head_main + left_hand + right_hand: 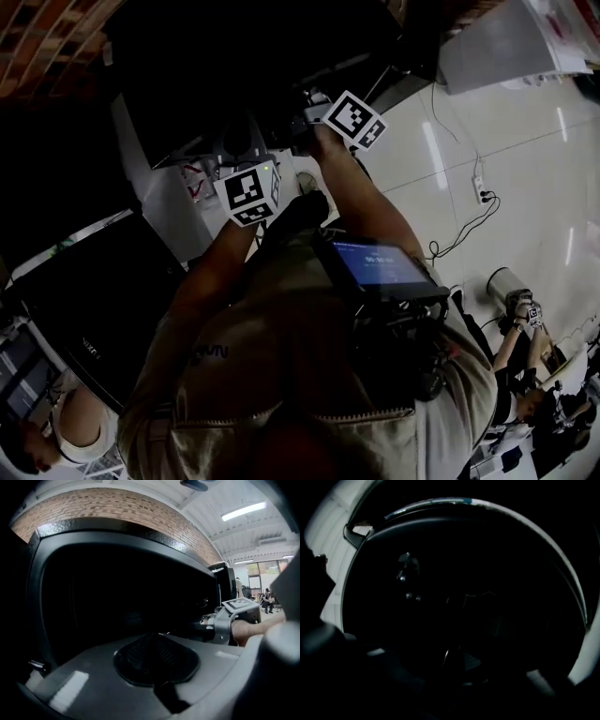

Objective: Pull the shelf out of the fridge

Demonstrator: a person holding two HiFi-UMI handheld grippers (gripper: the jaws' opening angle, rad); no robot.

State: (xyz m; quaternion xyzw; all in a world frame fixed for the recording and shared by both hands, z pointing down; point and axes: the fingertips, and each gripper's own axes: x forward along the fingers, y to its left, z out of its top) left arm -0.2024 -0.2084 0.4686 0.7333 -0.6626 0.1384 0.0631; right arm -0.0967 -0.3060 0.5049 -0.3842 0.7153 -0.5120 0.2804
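Observation:
The fridge [117, 531] is a black cabinet with a dark open cavity, and I cannot make out the shelf inside it. In the left gripper view my left gripper [157, 660] hovers in front of the opening with its pads pressed together and nothing between them. My right gripper [229, 616] reaches into the cavity from the right, held by a hand. In the head view both marker cubes, left [248, 194] and right [354, 120], point toward the dark fridge [187, 56]. The right gripper view is almost black; only the curved rim of the opening [487, 508] shows, and its jaws are lost in the dark.
A power strip with cables [483, 192] lies on the white floor at the right. A person [525, 347] sits low at the right, another [56, 431] at the lower left. A black box [94, 309] stands to the left. A brick wall [117, 506] rises behind the fridge.

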